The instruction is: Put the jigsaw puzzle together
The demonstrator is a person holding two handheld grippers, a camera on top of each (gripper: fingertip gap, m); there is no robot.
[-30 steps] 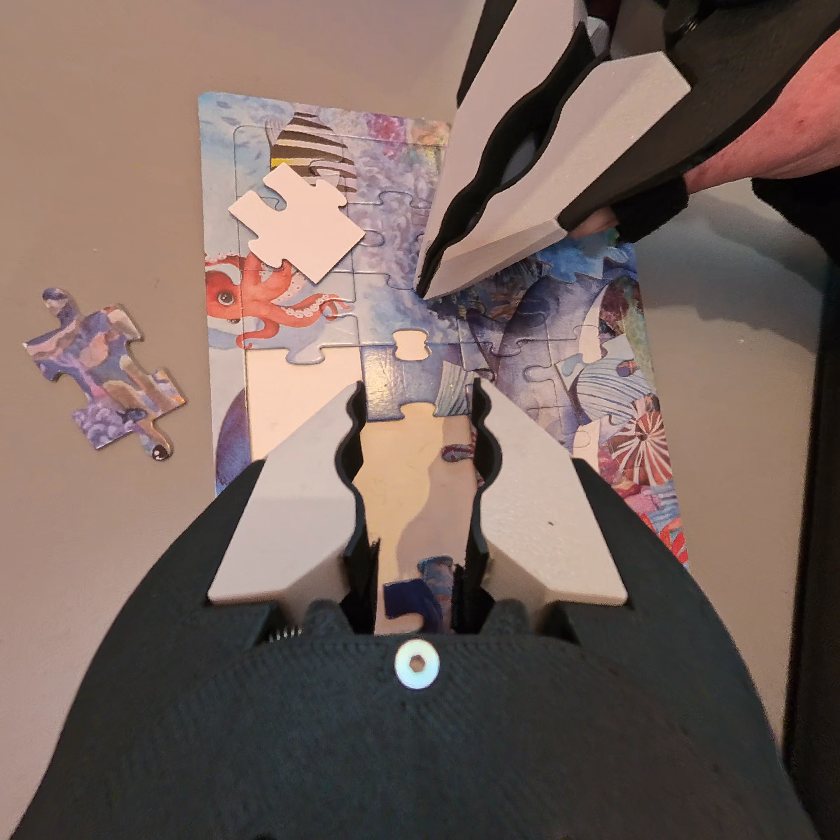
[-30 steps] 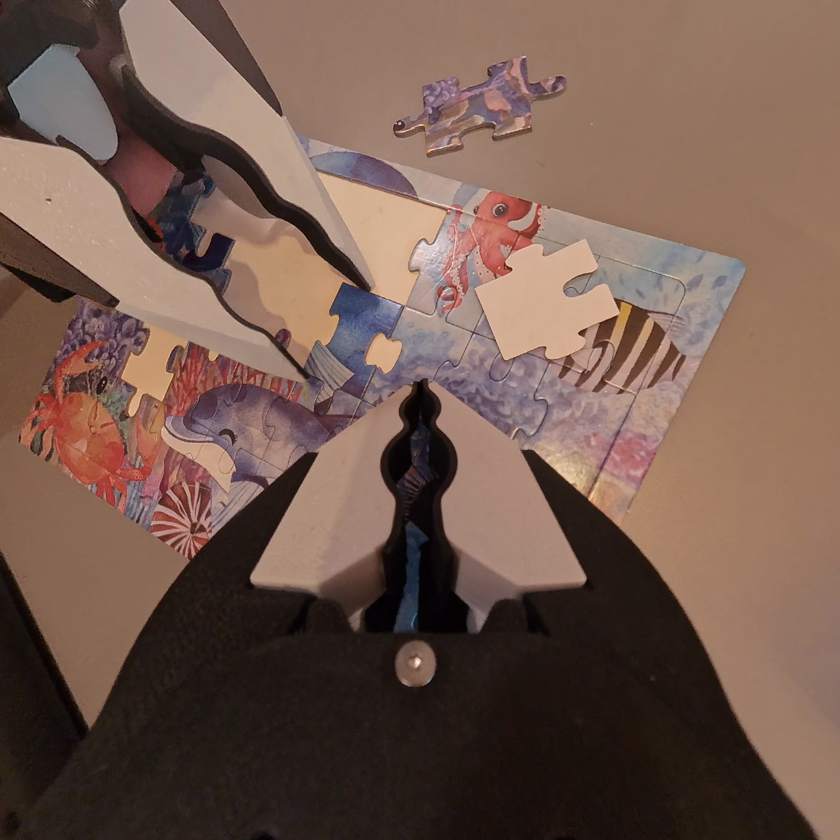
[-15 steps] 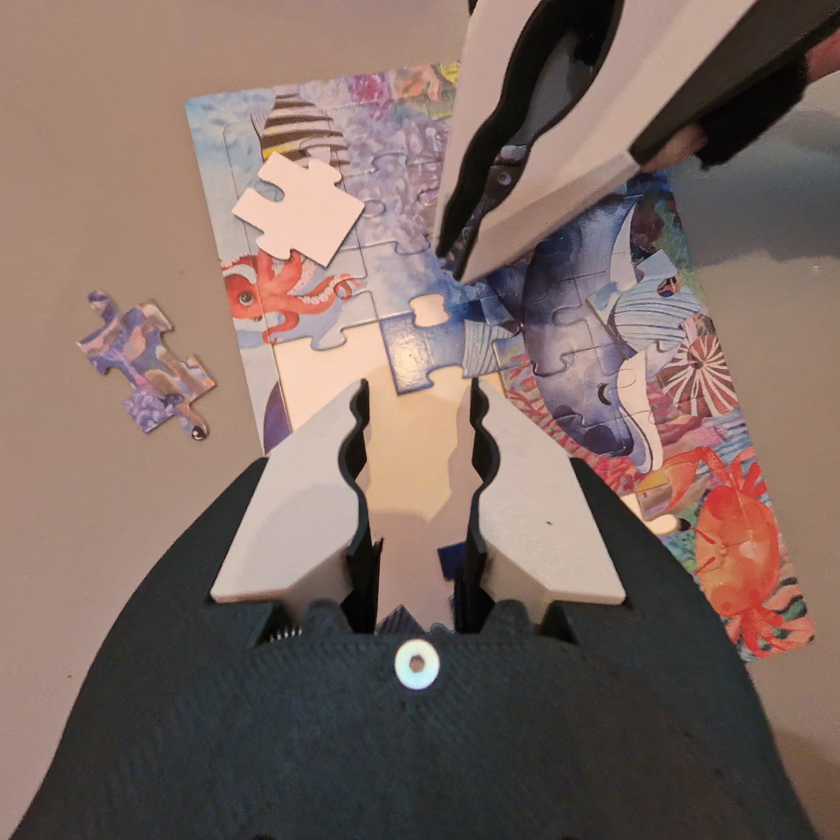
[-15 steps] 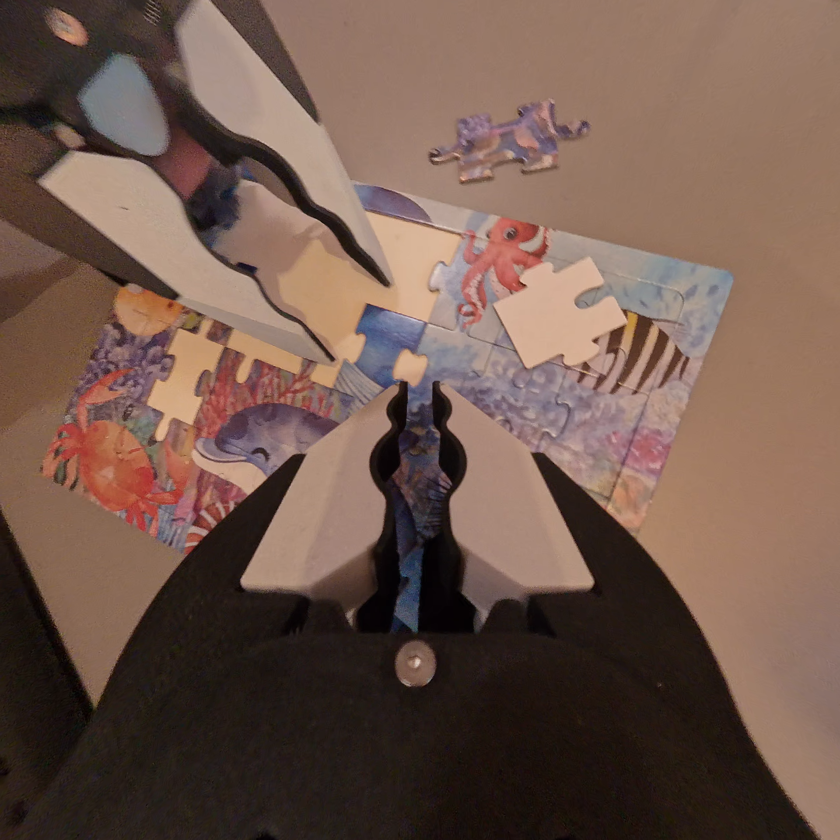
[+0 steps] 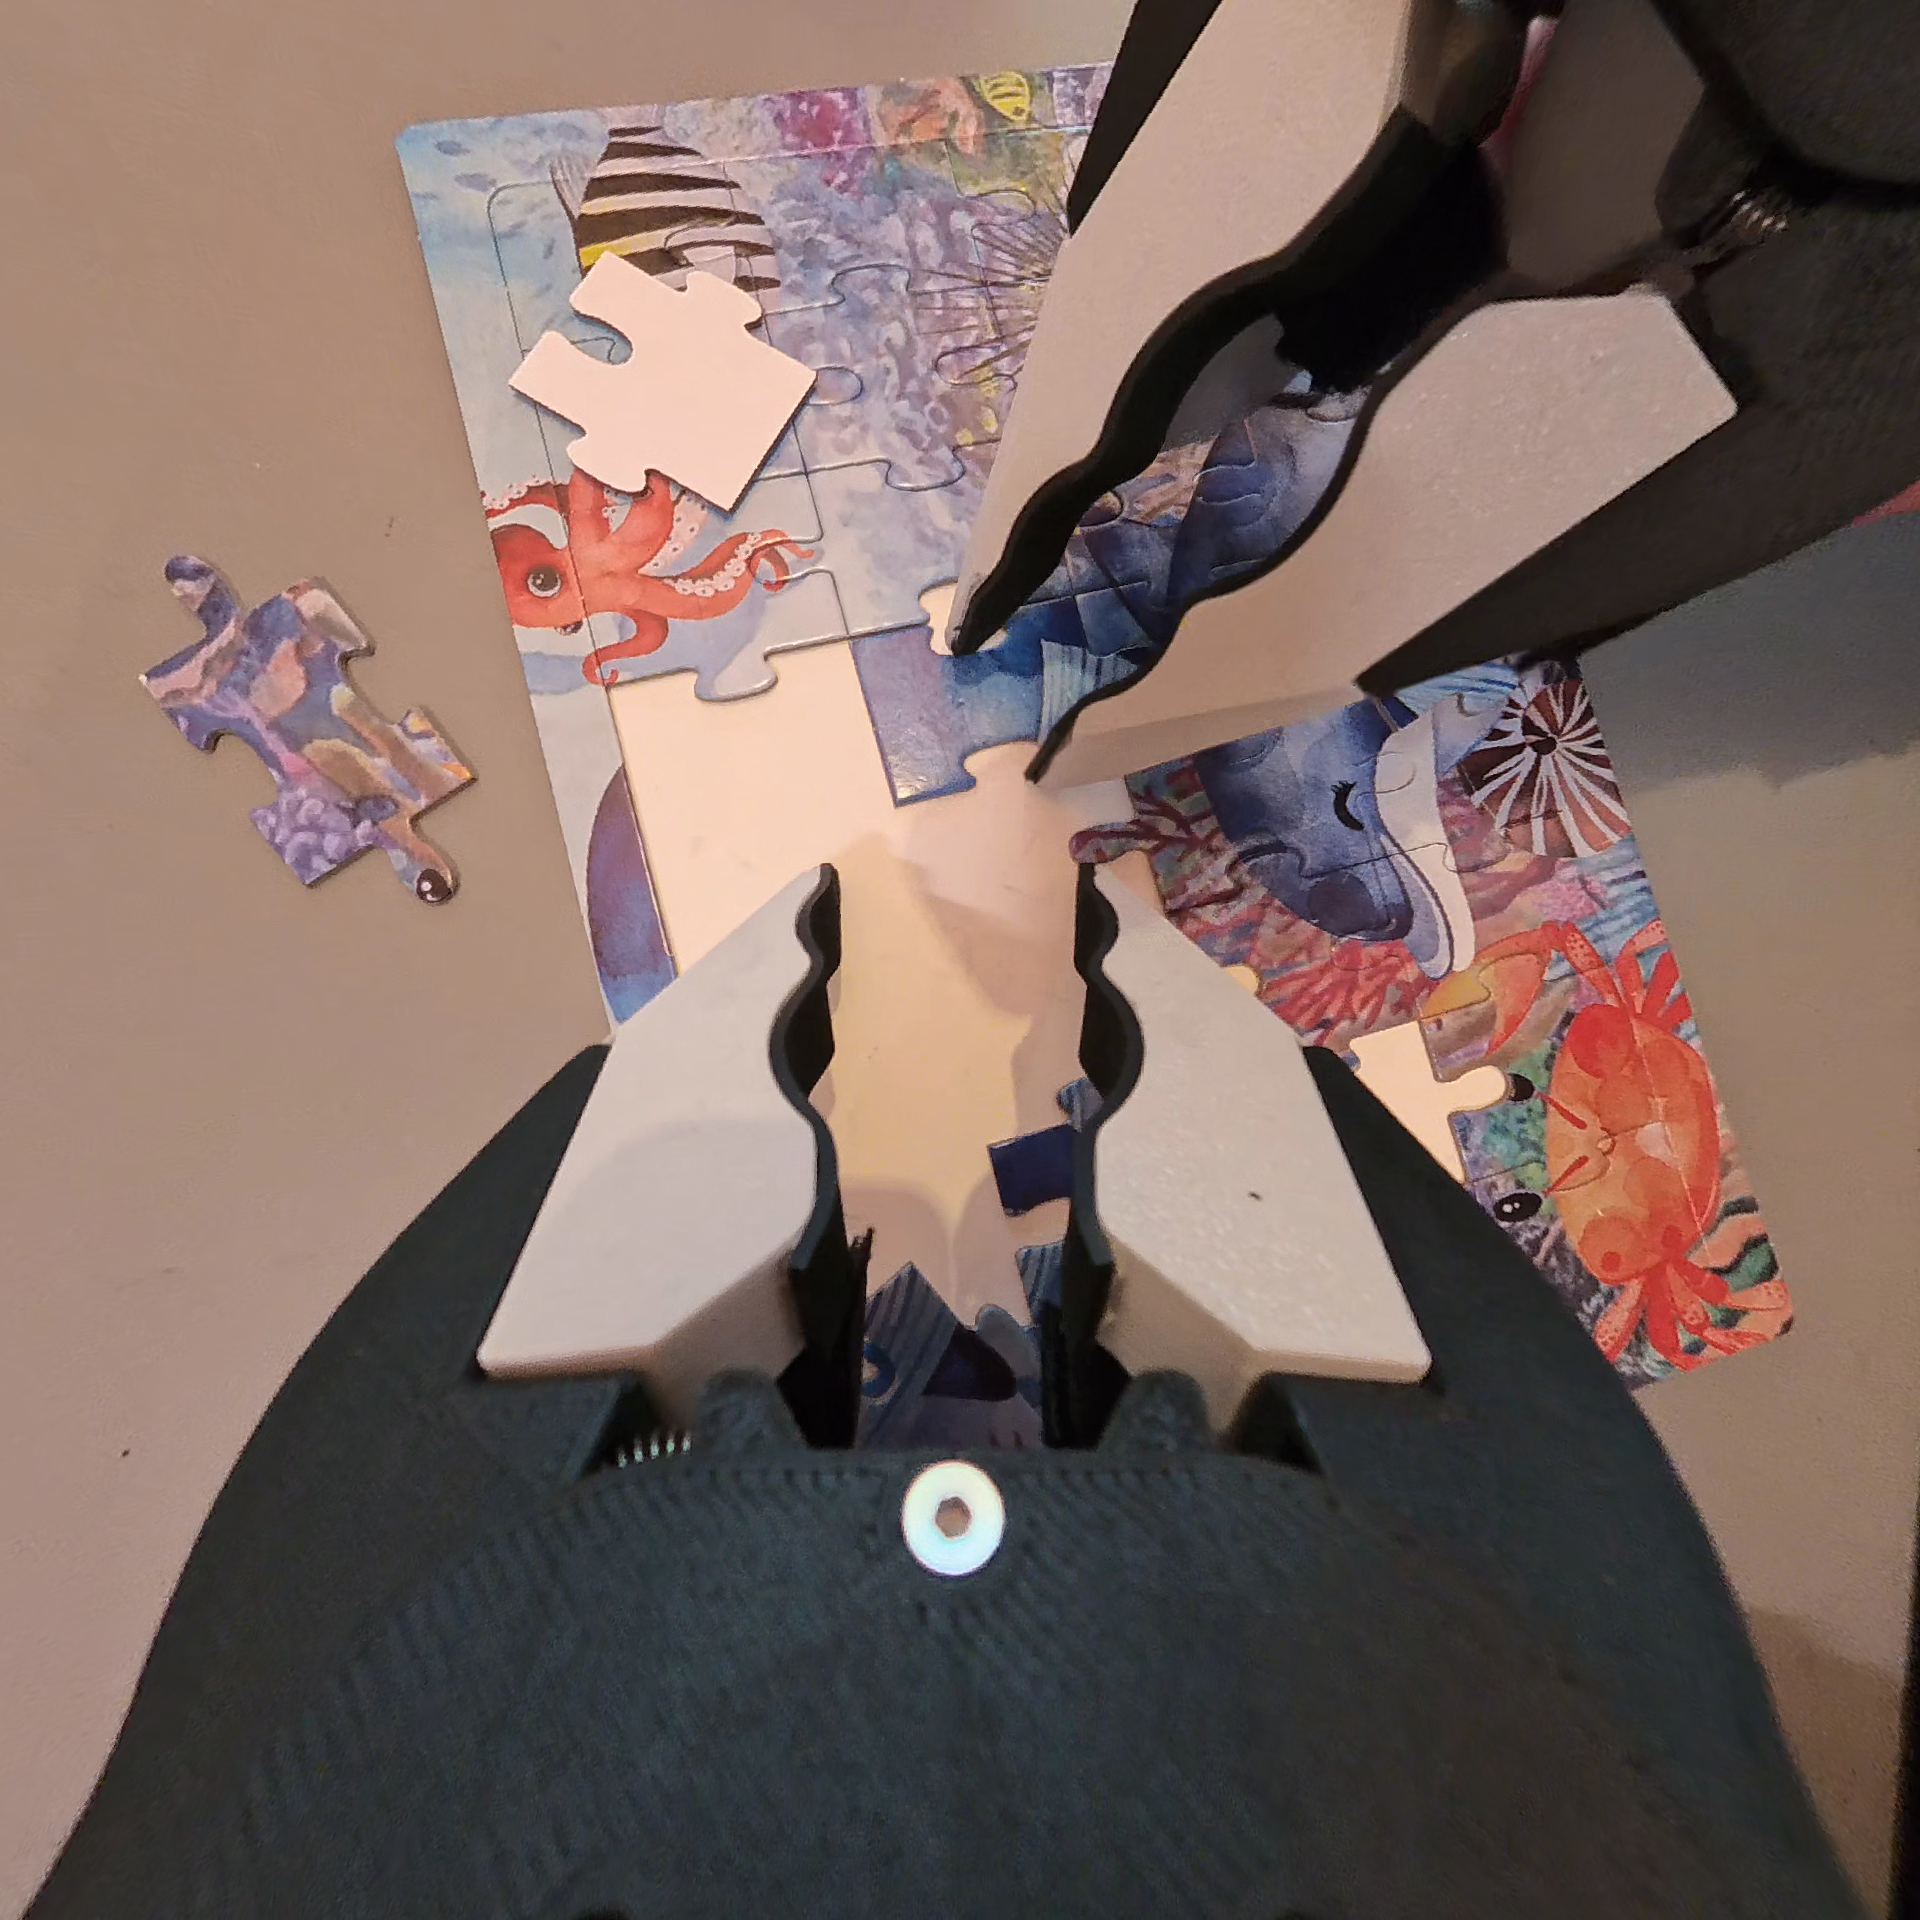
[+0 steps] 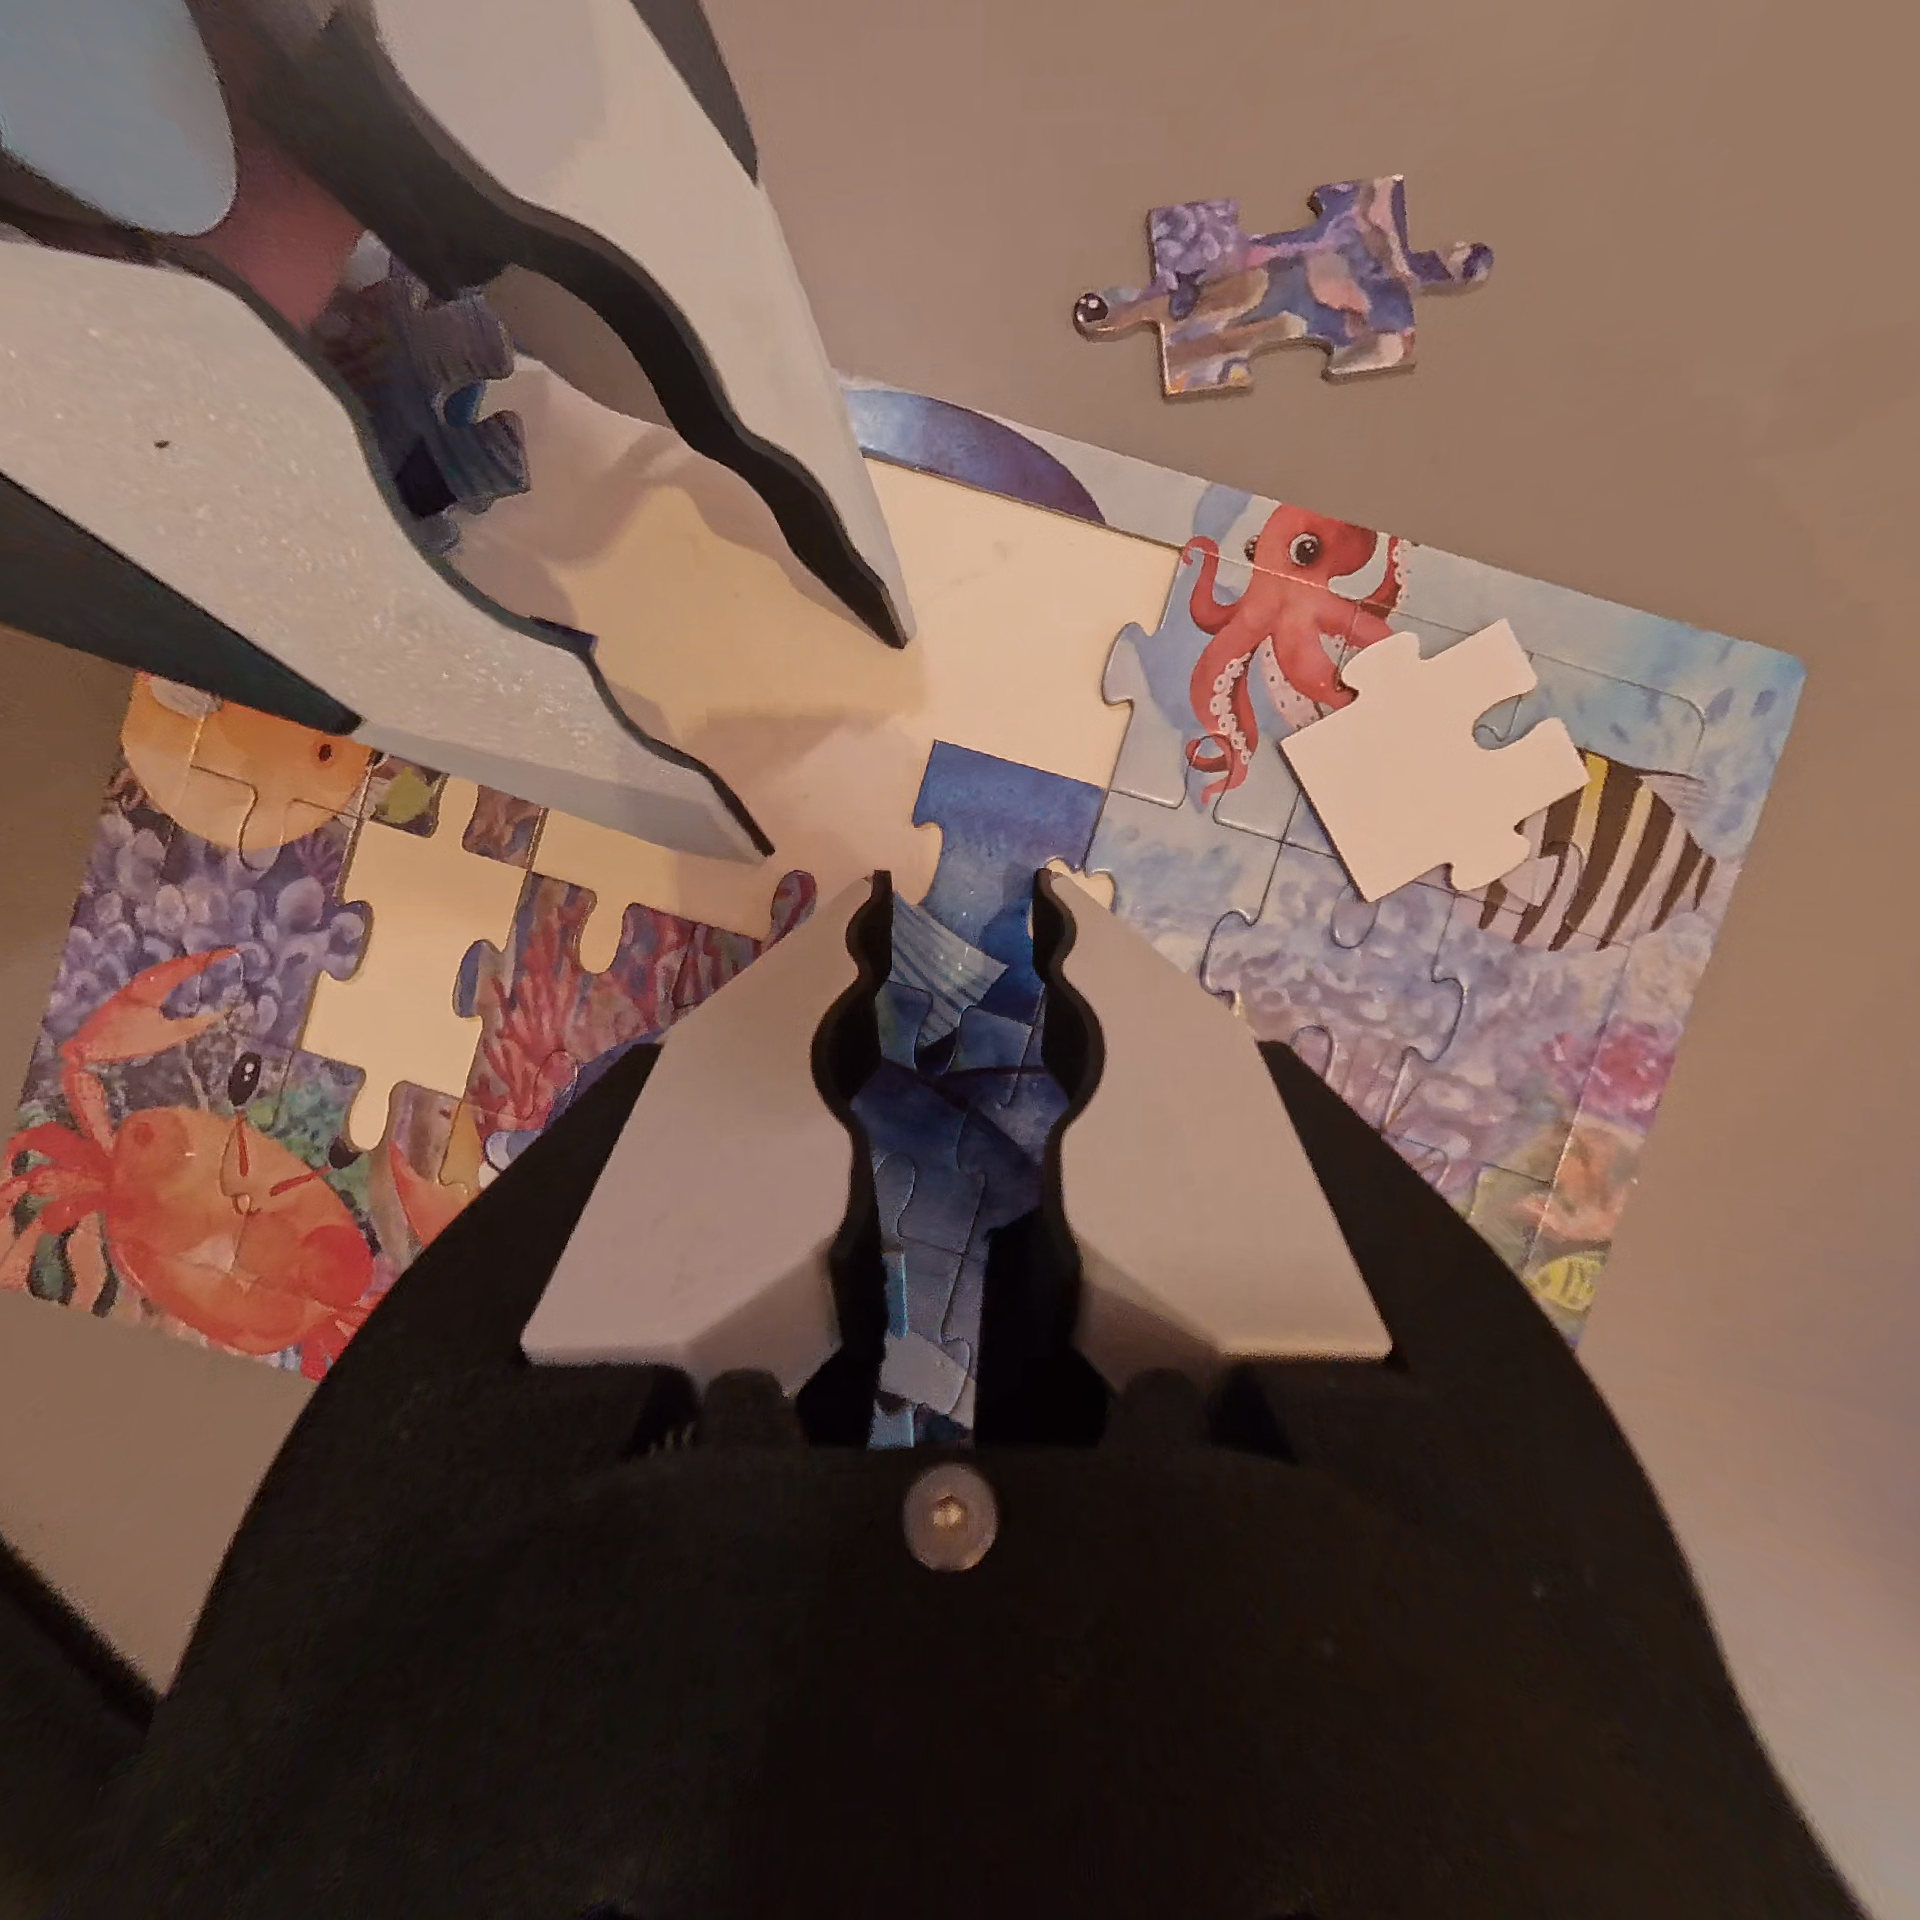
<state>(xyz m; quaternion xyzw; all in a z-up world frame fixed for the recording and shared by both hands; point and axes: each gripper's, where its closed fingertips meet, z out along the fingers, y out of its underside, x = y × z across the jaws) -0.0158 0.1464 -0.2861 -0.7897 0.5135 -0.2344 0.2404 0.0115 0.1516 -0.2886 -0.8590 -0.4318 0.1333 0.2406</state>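
The sea-picture puzzle board (image 5: 447, 260) lies on a grey-brown table, mostly filled. A cream empty area (image 5: 748, 790) shows in it, also in the right wrist view (image 6: 1018, 613). A blue piece (image 5: 935, 717) sits at that area's edge, just ahead of my right gripper (image 6: 961, 883), which is open above the board. My left gripper (image 5: 956, 894) is open and empty over the cream area. A small blue piece (image 5: 1029, 1174) lies on the board under it. A white face-down piece (image 5: 665, 384) rests on the striped fish. A loose purple piece (image 5: 312, 727) lies on the table beside the board.
A second smaller gap (image 6: 416, 935) shows near the orange crab (image 6: 208, 1216). The two grippers face each other closely over the board's middle: the right one (image 5: 1003, 701), the left one (image 6: 826, 738). The table (image 6: 1558, 156) drops off at a dark edge (image 6: 62, 1558). My left and right fingertips are right by each other. About 8 centimeters separates my right fingertips from the white face-down piece (image 5: 665, 384). The right camera catches it too, in the right wrist view (image 6: 1435, 763).
My right gripper has gone from shut to open over the blue area. Both grippers have shifted over the board, and the left one has stayed open.
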